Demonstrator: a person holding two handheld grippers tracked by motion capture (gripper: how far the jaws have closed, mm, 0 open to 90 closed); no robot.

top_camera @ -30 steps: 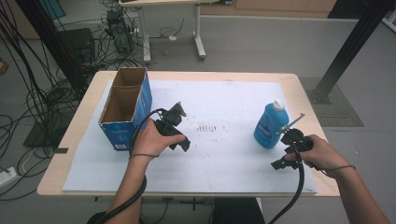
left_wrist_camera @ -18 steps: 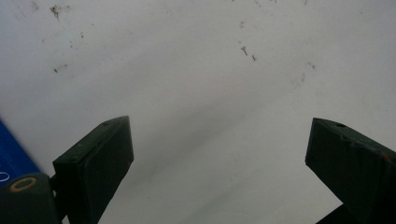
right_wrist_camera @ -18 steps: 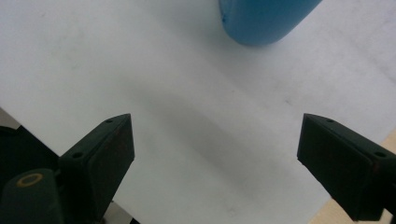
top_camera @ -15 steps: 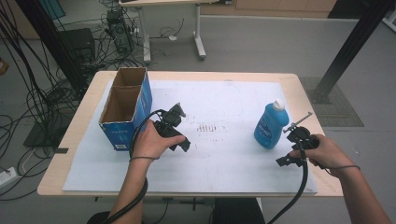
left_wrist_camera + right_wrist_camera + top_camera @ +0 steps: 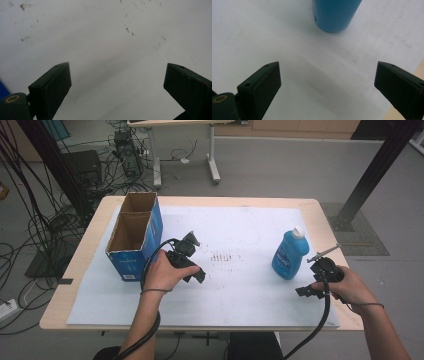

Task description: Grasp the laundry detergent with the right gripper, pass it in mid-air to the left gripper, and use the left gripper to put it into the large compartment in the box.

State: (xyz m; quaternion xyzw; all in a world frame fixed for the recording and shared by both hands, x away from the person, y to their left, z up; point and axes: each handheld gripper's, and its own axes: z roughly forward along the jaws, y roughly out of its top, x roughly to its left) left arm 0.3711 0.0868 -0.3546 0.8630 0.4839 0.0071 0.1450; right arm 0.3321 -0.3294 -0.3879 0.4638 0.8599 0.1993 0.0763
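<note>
A blue bottle (image 5: 289,256) with a white cap stands upright on the white sheet (image 5: 240,222), right of centre. My right gripper (image 5: 309,289) sits just right of it, near the table's front edge. In the right gripper view the right gripper (image 5: 328,63) is open; its jaws have just been opening, with nothing between them, and the bottle (image 5: 334,15) stands a little beyond them. My left gripper (image 5: 194,266) hovers over the sheet beside a cardboard box (image 5: 134,237). In the left gripper view the left gripper (image 5: 117,66) is open over bare, speckled sheet.
The open-topped box has blue sides and two compartments and stands at the left of the sheet. The wooden table (image 5: 320,212) shows as a rim around the sheet. Cables and equipment lie on the floor to the left and behind.
My right hand has drawn back slightly to the right, away from the bottle, which stays upright. The left hand and the box have not moved.
</note>
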